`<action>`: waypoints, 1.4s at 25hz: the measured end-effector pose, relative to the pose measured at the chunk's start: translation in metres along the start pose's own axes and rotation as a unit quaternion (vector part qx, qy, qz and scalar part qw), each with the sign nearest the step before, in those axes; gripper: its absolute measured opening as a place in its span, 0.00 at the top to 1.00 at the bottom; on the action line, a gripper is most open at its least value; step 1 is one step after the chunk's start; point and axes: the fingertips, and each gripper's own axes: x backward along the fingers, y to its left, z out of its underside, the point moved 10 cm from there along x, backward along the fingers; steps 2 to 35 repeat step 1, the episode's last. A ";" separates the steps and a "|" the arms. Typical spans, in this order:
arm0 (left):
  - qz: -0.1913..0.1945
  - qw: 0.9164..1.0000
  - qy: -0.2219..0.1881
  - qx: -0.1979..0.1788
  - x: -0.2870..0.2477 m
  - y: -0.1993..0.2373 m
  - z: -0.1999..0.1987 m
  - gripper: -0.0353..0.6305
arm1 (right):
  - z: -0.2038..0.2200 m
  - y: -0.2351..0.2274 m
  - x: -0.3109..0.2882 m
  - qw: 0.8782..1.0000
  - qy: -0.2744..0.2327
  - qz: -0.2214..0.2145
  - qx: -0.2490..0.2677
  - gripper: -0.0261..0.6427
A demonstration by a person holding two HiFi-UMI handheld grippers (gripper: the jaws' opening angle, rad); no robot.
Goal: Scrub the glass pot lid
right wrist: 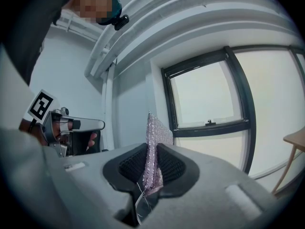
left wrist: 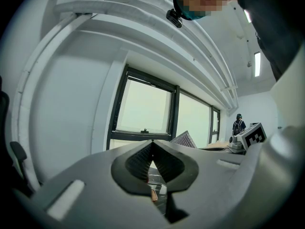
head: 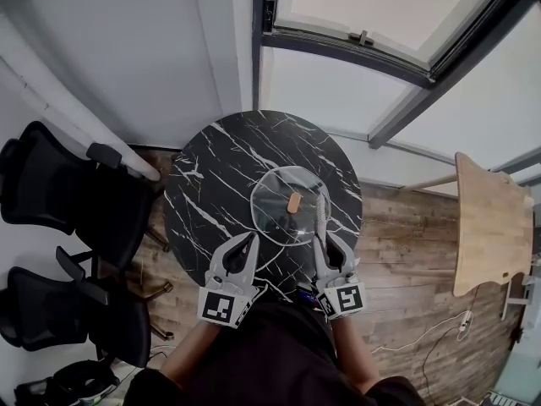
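The glass pot lid (head: 279, 214) with a wooden knob (head: 294, 201) lies flat on the round black marble table (head: 211, 167). My left gripper (head: 251, 238) is shut and empty, its tips at the lid's near left rim. In the left gripper view the pads (left wrist: 143, 159) meet with nothing between them. My right gripper (head: 319, 244) is at the lid's near right rim, shut on a glittery pink scrub pad (head: 322, 213). The pad (right wrist: 155, 132) stands up between that gripper's jaws in the right gripper view.
Two black office chairs (head: 59, 193) stand left of the table. A wooden table (head: 490, 227) is at the right, with a white cable (head: 439, 332) on the wood floor. Windows (head: 380, 15) run along the far wall.
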 end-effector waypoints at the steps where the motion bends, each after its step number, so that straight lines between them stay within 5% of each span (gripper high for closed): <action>1: 0.001 1.000 0.001 0.000 0.000 0.000 0.000 0.94 | 0.000 0.000 0.000 1.000 -0.001 0.001 0.000 0.87; 35: 0.001 1.000 0.001 0.000 0.000 0.000 0.000 0.94 | 0.000 0.000 0.000 1.000 -0.001 0.001 0.000 0.87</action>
